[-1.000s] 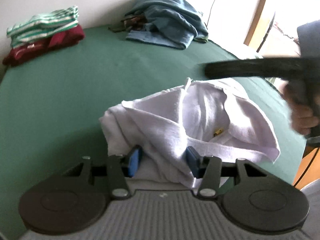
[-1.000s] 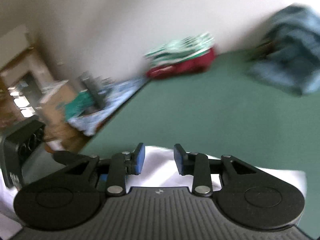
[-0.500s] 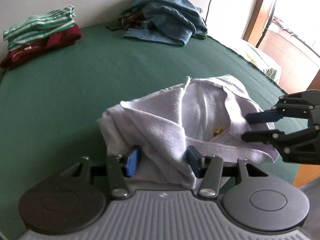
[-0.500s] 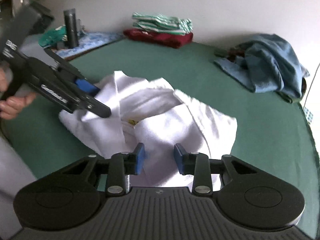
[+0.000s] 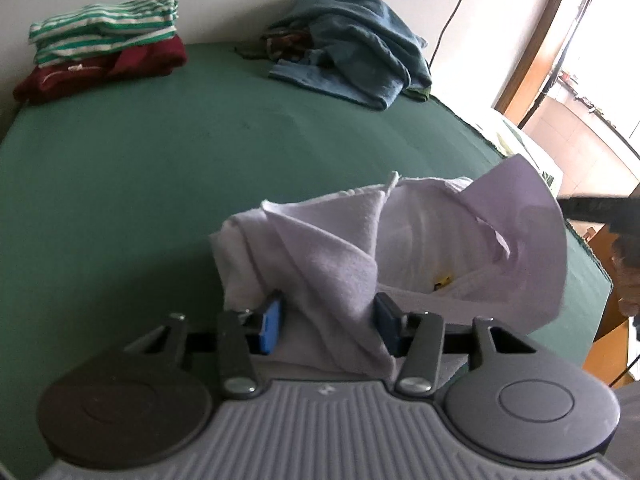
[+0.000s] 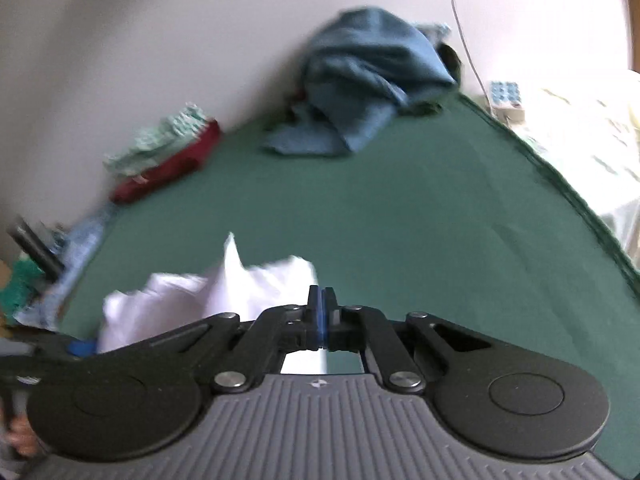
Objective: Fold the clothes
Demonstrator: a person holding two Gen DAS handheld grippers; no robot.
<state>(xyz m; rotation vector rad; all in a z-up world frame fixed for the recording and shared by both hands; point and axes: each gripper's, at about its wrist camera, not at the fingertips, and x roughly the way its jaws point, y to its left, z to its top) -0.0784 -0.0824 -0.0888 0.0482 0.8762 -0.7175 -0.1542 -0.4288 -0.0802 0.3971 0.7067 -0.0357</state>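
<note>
A crumpled white garment (image 5: 400, 248) lies on the green table (image 5: 140, 168) near its front edge. My left gripper (image 5: 328, 320) is open, with a fold of the white cloth lying between its blue pads. My right gripper (image 6: 320, 312) is shut on an edge of the white garment (image 6: 224, 292) and lifts that flap. In the left wrist view the lifted flap (image 5: 532, 216) stands up at the right, with the right gripper's dark body (image 5: 600, 210) behind it.
A folded pile of a green-striped shirt on a dark red one (image 5: 104, 60) sits at the back left. A heap of blue clothes (image 5: 360, 60) lies at the back middle. The table's right edge (image 6: 560, 184) borders a pale bed.
My right gripper moved in from the right, closed on the white garment's right edge and raised it. My left gripper stayed where it was, open.
</note>
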